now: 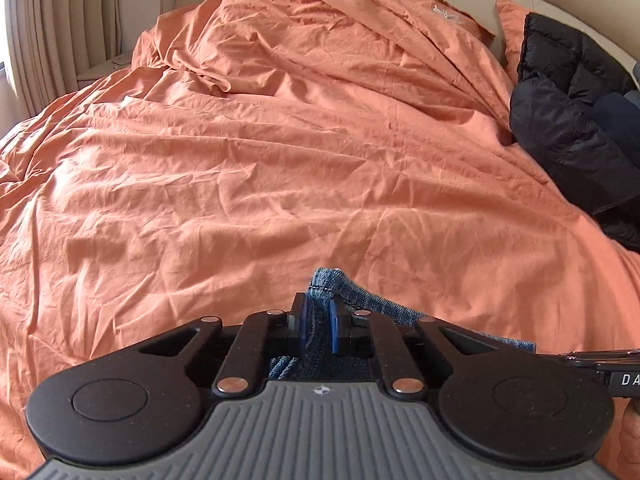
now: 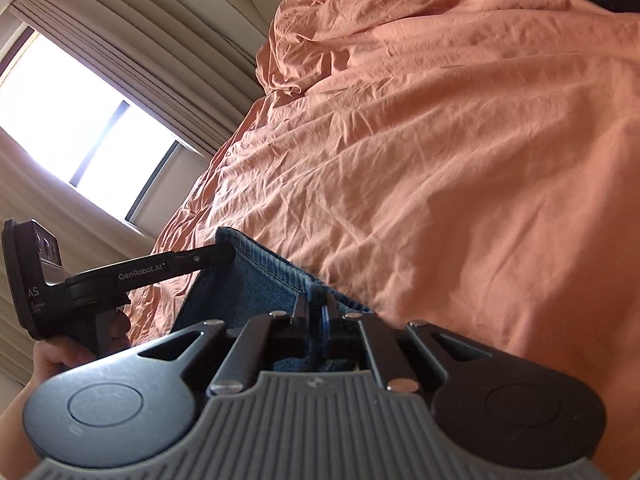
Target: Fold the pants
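Observation:
The pants are blue denim jeans (image 1: 340,292). My left gripper (image 1: 318,322) is shut on a bunched edge of them and holds it above the orange bed cover (image 1: 240,168). In the right wrist view my right gripper (image 2: 316,320) is shut on a hemmed edge of the same jeans (image 2: 264,276). The left gripper (image 2: 224,254) shows there from the side, pinching the far corner of that edge, so the denim is stretched between the two. The rest of the jeans hangs below, hidden by the gripper bodies.
A wrinkled orange cover spreads over the whole bed and bunches up at the far end (image 1: 320,40). A black puffer jacket (image 1: 568,112) lies at the right edge. Beige curtains (image 2: 132,52) and a bright window (image 2: 60,120) are to the left.

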`<state>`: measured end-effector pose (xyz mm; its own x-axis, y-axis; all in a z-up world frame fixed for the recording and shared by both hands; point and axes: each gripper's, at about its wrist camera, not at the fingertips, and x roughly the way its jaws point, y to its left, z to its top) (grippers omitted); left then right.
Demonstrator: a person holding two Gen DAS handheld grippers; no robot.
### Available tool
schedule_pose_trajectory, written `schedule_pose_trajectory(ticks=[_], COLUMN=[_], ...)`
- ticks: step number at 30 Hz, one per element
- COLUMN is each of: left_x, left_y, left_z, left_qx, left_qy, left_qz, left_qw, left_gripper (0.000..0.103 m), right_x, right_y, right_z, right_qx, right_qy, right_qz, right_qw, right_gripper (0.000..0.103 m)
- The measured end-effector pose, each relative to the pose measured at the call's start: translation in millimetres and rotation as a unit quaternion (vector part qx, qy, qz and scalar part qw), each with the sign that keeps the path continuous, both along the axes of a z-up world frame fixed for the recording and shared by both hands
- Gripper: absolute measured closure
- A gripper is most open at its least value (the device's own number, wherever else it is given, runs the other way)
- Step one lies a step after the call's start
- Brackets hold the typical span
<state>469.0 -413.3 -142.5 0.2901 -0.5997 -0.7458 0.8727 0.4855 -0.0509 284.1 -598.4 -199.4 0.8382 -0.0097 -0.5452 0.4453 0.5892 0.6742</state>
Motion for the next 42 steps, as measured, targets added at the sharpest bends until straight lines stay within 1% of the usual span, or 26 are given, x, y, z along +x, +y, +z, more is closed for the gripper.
schedule_pose_trajectory(ticks=[2,5,6,8,9,10,11,12,13,14,15,17,19,24,26,28,30,31,33,34,35,37,38,40,42], left_x=[1.9,8.8,10.1,12.5,13.1,13.0,12.7,11.8,9.7,8.2,6.9,3.2,-2.2,-17.5,-20.6,-23.7,-28.5,-31.1,-36.7,-40.1,-43.7,-50.1,-51.6,-48.0,-38.4], left_y=[-5.4,-5.7,-6.4,-7.8,-7.8,-5.8,-3.4,-0.5,2.8,6.6,11.5,24.9,42.8,99.6,125.9,152.5,179.1,190.7,212.0,219.5,226.1,235.4,239.4,246.7,253.3], left_z=[-13.7,-22.4,-24.0,-27.7,-28.3,-26.4,-22.7,-18.5,-11.3,-5.1,0.8,11.9,21.9,38.9,39.4,36.5,32.4,30.0,25.4,23.4,20.9,13.2,8.0,-5.2,-14.7], left_qx=[0.026,0.031,0.035,0.044,0.047,0.042,0.032,0.023,0.016,0.011,0.007,-0.005,-0.01,-0.014,-0.015,-0.021,-0.024,-0.024,-0.021,-0.019,-0.012,0.01,0.021,0.045,0.057], left_qy=[-0.003,0.009,0.008,0.008,0.007,0.01,0.011,0.008,0.002,0.0,0.002,0.008,0.02,0.037,0.061,0.081,0.087,0.091,0.097,0.094,0.087,0.067,0.058,0.046,0.038], left_qz=[-0.003,0.003,0.005,0.012,0.02,0.027,0.031,0.035,0.041,0.045,0.049,0.057,0.069,0.103,0.127,0.152,0.183,0.197,0.222,0.233,0.243,0.261,0.273,0.294,0.316], left_qw=[0.9997,0.9995,0.9993,0.9989,0.9987,0.9987,0.999,0.9991,0.999,0.9989,0.9988,0.9983,0.9973,0.9939,0.99,0.9848,0.9789,0.976,0.9699,0.9678,0.9662,0.963,0.9599,0.9536,0.9462], left_gripper=[0.092,0.091,0.089,0.079,0.069,0.064,0.063,0.059,0.055,0.055,0.055,0.055,0.055,0.055,0.055,0.056,0.058,0.062,0.067,0.071,0.071,0.078,0.08,0.088,0.093], right_x=[2.7,7.6,10.0,11.2,10.3,8.2,5.5,2.5,-1.0,-4.1,-4.3,-3.2,-5.3,-4.3,-0.3,1.6,4.0,5.0,3.9,3.4,3.3,3.5,4.2,5.0,6.1], right_y=[-2.7,-5.3,-6.0,-6.6,-7.8,-9.6,-11.7,-12.8,-13.0,-10.9,-9.1,-5.4,-3.8,-4.9,-9.5,-14.4,-16.5,-17.4,-17.5,-16.2,-14.3,-9.3,-7.3,-4.2,-1.6], right_z=[-10.3,-23.7,-25.7,-28.2,-28.7,-28.7,-28.1,-27.2,-25.5,-23.2,-23.0,-27.6,-34.3,-44.1,-54.2,-61.9,-67.5,-70.9,-69.1,-64.2,-57.7,-45.8,-41.7,-35.3,-29.7], right_qx=[0.007,0.015,0.013,0.013,0.022,0.039,0.059,0.074,0.085,0.092,0.097,0.116,0.133,0.154,0.177,0.203,0.212,0.216,0.22,0.213,0.195,0.16,0.148,0.127,0.108], right_qy=[0.008,0.013,0.012,0.011,0.007,0.004,0.0,-0.004,-0.008,-0.008,-0.006,0.008,0.019,0.014,-0.001,-0.025,-0.03,-0.034,-0.047,-0.052,-0.057,-0.065,-0.067,-0.071,-0.073], right_qz=[0.008,0.012,0.016,0.016,0.011,0.006,0.0,-0.003,-0.005,-0.006,-0.005,0.002,-0.005,-0.006,-0.002,0.001,-0.002,-0.002,-0.005,-0.003,0.001,0.01,0.013,0.019,0.025], right_qw=[1.0,1.0,1.0,1.0,1.0,0.999,0.998,0.997,0.996,0.996,0.995,0.993,0.991,0.988,0.984,0.979,0.977,0.976,0.974,0.976,0.979,0.985,0.987,0.989,0.991], right_gripper=[0.103,0.103,0.103,0.103,0.103,0.101,0.095,0.092,0.08,0.069,0.067,0.067,0.067,0.068,0.069,0.072,0.087,0.096,0.097,0.098,0.099,0.099,0.1,0.1,0.1])
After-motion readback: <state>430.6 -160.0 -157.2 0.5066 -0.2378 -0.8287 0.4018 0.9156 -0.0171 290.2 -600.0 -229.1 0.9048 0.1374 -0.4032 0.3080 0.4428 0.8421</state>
